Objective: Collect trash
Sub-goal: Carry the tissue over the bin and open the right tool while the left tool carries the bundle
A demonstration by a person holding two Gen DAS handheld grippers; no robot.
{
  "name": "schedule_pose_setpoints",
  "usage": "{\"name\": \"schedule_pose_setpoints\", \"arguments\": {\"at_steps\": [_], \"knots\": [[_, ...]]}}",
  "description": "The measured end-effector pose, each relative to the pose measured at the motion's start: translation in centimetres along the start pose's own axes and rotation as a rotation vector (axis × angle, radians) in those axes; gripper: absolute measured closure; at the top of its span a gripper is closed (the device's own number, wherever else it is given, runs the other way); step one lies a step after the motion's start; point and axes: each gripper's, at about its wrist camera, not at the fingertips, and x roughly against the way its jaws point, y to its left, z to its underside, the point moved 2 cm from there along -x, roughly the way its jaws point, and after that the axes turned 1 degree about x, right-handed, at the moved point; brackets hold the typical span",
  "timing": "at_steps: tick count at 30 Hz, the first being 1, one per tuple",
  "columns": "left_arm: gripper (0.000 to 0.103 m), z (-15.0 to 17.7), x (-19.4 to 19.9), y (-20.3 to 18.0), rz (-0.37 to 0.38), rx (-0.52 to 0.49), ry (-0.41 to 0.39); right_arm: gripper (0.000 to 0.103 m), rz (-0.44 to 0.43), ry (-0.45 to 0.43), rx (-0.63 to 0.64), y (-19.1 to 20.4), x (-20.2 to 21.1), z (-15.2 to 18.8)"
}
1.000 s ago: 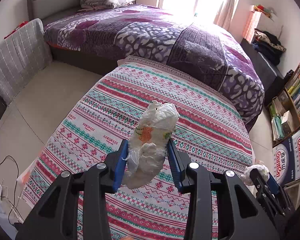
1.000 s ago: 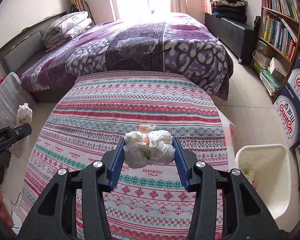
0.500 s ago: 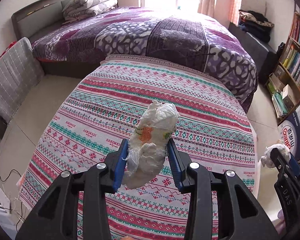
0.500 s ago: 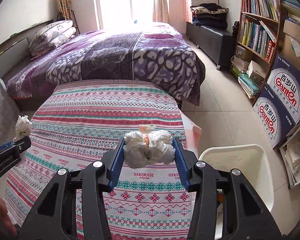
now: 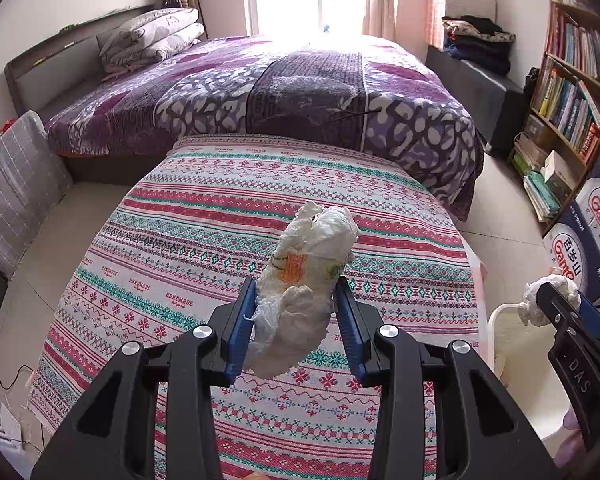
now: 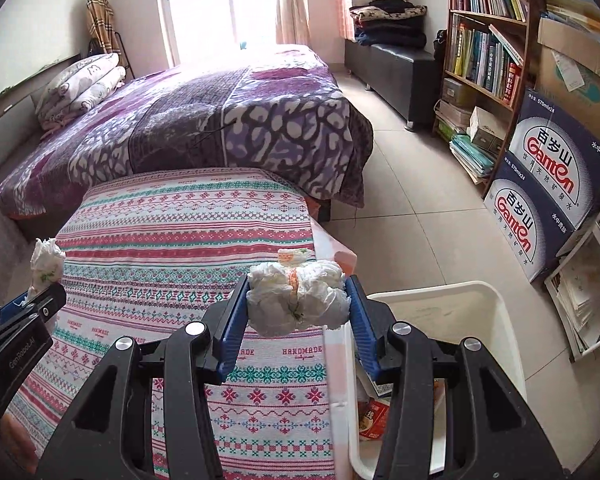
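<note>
My left gripper (image 5: 296, 312) is shut on a long crumpled white tissue wad (image 5: 308, 276) with an orange print, held above the striped patterned tablecloth (image 5: 204, 240). My right gripper (image 6: 298, 310) is shut on a rounder crumpled white tissue wad (image 6: 300, 296), at the table's right edge, just left of the white trash bin (image 6: 452, 300). The bin holds some wrappers (image 6: 374, 420). In the left wrist view the right gripper (image 5: 572, 312) shows at far right over the bin (image 5: 508, 336). The left gripper (image 6: 36, 304) and its wad (image 6: 46, 260) show at far left in the right wrist view.
A bed with a purple cover (image 6: 220, 120) stands beyond the table. A bookshelf (image 6: 488, 40) and stacked water cartons (image 6: 548, 184) line the right wall. A dark bench with folded clothes (image 6: 392, 48) sits near the window. Tiled floor (image 6: 412, 208) lies between bed and shelf.
Both grippers have swept to the right over the table, each still holding its wad. The white bin has come closer under the right gripper and into the left wrist view.
</note>
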Motion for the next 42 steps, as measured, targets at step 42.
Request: {"name": "schedule_pose_setpoints", "arguments": {"at_steps": [42], "knots": [[0.062, 2.5, 0.8, -14.8, 0.150, -0.223, 0.021, 0.050, 0.221, 0.112, -0.276, -15.9, 0.7, 1.5]]}}
